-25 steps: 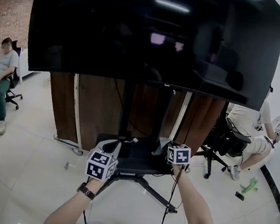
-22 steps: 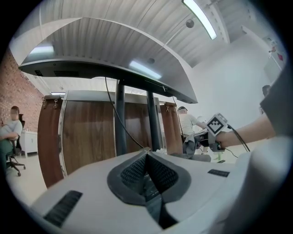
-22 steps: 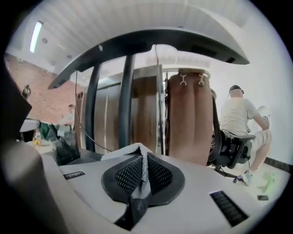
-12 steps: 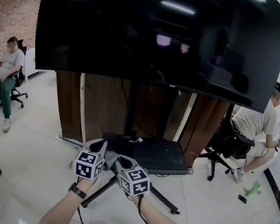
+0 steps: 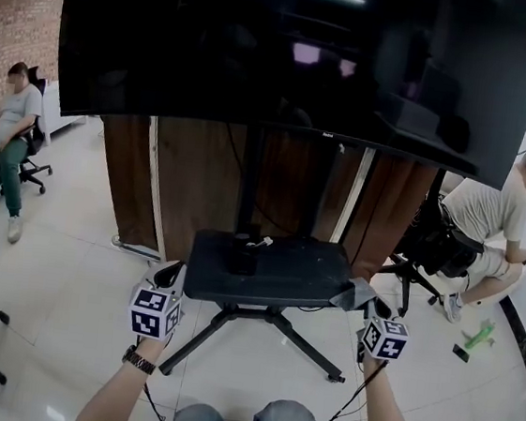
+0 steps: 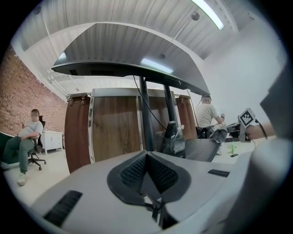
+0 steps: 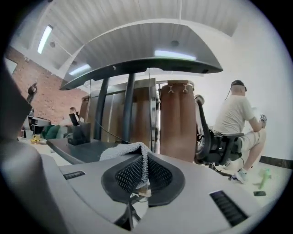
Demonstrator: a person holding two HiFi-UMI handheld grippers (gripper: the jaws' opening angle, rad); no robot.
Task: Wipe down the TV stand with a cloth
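Glossy pale tiles surround the TV stand. At its right front corner the right gripper is clamped on a grey cloth, which looks soft, light and floppy, so an edge pinch should do. The left gripper hangs off the stand's left front corner, its jaws together and empty. A small black holder by the stand's pole holds something I can't identify.

Grey cloth at the black TV stand
We see the stand upright on splayed legs, its flat shelf dark; the cloth (a crumpled knit) sits at the shelf's right front corner, pinched in the right gripper.
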